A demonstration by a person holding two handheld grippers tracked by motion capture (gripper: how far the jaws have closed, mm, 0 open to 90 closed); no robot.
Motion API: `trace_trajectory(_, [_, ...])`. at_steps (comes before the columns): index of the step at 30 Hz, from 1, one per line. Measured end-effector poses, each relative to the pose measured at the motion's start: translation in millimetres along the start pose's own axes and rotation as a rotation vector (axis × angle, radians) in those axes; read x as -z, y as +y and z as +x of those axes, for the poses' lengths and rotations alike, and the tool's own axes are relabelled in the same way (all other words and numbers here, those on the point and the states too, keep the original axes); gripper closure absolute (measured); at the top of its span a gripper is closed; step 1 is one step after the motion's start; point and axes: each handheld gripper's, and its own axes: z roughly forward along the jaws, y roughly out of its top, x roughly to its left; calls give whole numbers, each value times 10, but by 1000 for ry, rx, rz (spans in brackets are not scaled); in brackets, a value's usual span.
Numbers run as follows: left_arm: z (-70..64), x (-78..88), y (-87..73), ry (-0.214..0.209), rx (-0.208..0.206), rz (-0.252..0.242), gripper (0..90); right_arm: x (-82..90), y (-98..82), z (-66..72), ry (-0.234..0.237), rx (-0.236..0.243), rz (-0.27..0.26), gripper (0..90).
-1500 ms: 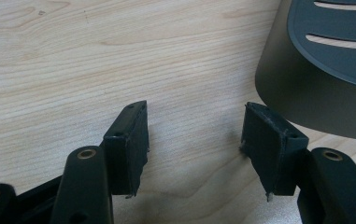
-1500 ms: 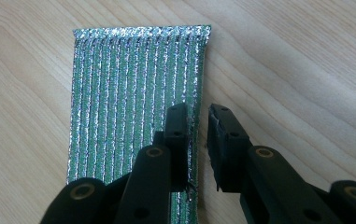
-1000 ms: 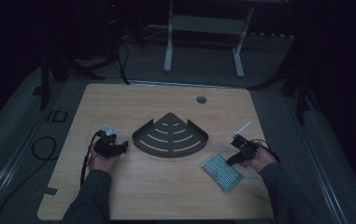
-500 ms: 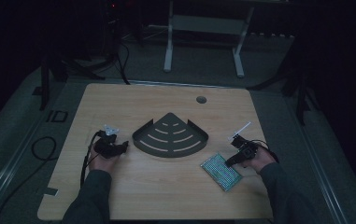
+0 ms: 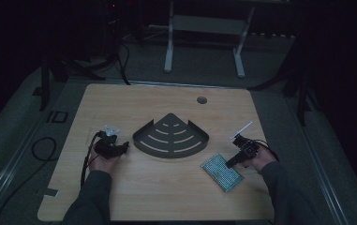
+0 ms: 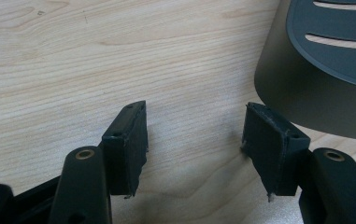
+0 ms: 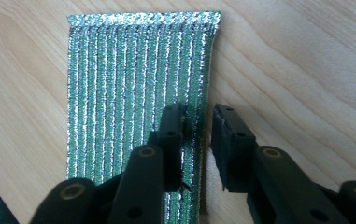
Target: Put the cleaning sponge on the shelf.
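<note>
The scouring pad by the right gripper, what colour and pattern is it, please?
Glittery green scouring pad with silver lengthwise stripes, clearest in the right gripper view.

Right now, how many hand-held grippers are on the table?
2. The left hand-held gripper sits beside the dark slotted tray, jaws apart. The right hand-held gripper straddles an edge of the green sparkly pad, jaws narrowly apart.
</note>
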Motion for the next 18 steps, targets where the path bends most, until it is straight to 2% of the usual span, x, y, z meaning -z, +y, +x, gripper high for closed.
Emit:
trace_trajectory(6, [-1,0,0,0,1,0,409,-10,0,-11,31,-3,5,804])
trace_trajectory(9, [-1,0,0,0,0,0,409,-8,3,-5,38,6,10,886])
trace_trajectory(18, [0,0,0,0,-1,0,408,28,20,64,7,26,12,898])
